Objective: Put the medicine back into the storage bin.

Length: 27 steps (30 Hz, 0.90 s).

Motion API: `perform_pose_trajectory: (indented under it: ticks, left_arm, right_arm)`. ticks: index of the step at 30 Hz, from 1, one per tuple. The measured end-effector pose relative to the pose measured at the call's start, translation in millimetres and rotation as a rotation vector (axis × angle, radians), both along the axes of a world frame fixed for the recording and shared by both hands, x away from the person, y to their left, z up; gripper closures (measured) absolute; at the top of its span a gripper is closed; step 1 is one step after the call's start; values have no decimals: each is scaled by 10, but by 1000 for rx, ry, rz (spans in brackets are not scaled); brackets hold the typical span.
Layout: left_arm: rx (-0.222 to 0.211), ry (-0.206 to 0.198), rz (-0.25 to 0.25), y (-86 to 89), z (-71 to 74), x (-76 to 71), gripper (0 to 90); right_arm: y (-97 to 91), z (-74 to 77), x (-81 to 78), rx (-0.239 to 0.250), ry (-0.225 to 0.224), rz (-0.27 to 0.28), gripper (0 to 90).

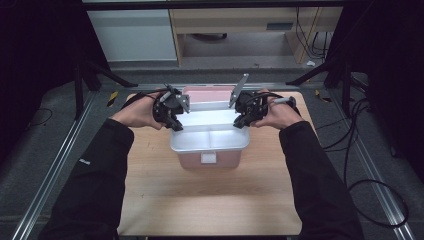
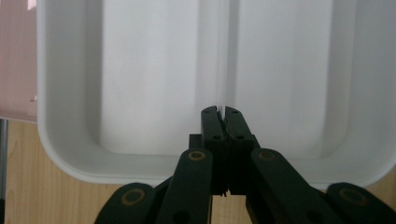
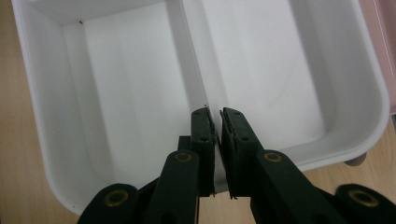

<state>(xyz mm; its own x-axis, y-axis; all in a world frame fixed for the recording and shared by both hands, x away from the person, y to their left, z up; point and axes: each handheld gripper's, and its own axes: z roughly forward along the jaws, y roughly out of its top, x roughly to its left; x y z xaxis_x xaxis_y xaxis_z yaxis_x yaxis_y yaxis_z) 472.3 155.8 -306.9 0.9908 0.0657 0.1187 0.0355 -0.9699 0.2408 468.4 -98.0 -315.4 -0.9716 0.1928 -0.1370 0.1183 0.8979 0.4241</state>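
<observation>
The left gripper (image 2: pixel 220 112) had its jaws clenched on the thin centre divider (image 2: pixel 223 56) of a white two-compartment tray (image 2: pixel 65 154), gripping it at the tray's left end. The right gripper (image 3: pixel 214 114) likewise pinched the same divider at the opposite end, its jaws nearly together with the wall between them. The tray sat on top of a pink bin (image 1: pixel 207 160), whose pink lid (image 1: pixel 207 92) rose behind it. The bin stood toward the far middle of the wooden worktop (image 1: pixel 210 205), both hands flanking it.
</observation>
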Motion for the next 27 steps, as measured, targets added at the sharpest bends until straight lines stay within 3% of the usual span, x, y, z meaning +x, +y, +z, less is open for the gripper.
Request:
perform_pose_trajectory:
  ticks: [6, 14, 18, 27]
  left_arm:
    - [29, 5, 15, -39, -64, 202, 881]
    - [50, 22, 29, -50, -249, 343, 875]
    - [77, 30, 33, -71, -329, 373, 875]
    - [70, 42, 36, -56, -561, 404, 874]
  right_arm:
    - [12, -127, 171, -3, 0, -13, 842]
    - [30, -313, 297, -10, 29, -30, 843]
    - [82, -434, 341, -35, 35, -34, 841]
    - [122, -592, 355, -64, 40, -44, 838]
